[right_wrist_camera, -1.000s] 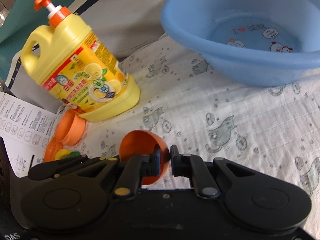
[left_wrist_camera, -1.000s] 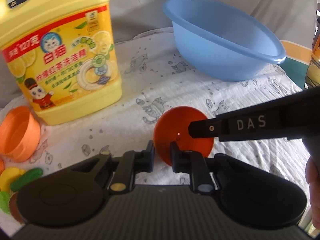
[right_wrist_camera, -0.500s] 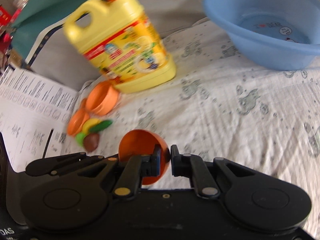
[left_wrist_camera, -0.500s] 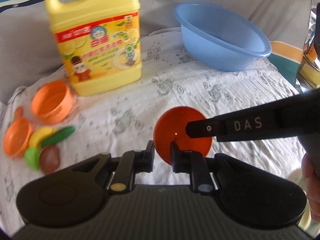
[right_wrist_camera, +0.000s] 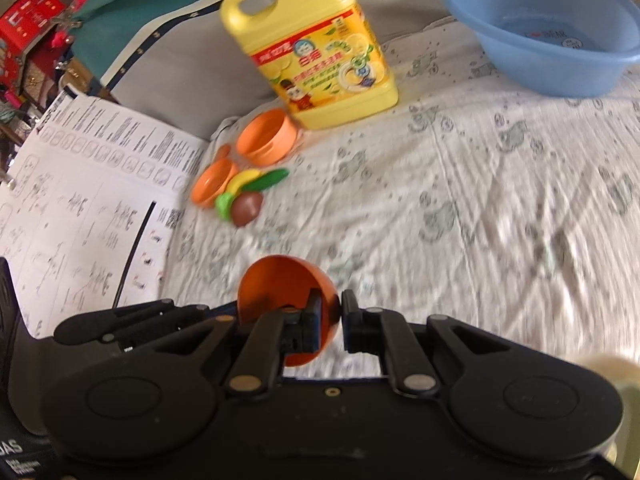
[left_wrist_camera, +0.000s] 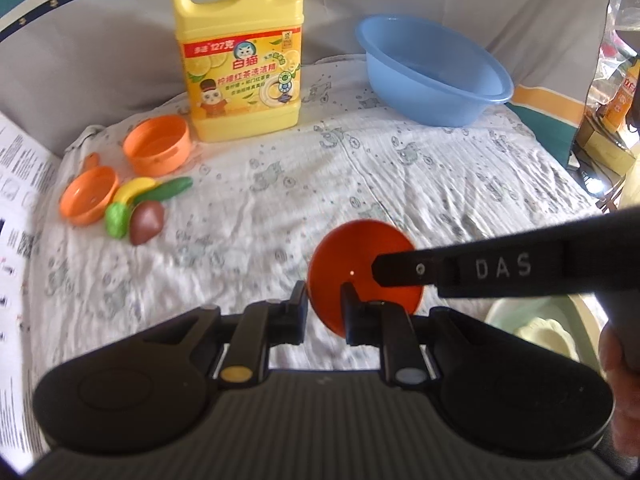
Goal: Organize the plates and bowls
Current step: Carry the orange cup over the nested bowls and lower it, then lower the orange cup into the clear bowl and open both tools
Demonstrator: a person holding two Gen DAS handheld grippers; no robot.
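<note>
Left wrist view: small round orange plastic bowl (left_wrist_camera: 360, 268) aloft over cat-print cloth (left_wrist_camera: 360, 168), rim pinched by both left gripper (left_wrist_camera: 324, 306) and right gripper (right_wrist_camera: 330, 312); carrying step, placement beside orange dishes (left_wrist_camera: 156, 146) likely next.

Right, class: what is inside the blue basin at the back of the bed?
In the right wrist view the blue basin shows only printed cartoon figures and lettering on its floor, with no dishes visible there. Its near wall hides the closest part of the floor.
</note>
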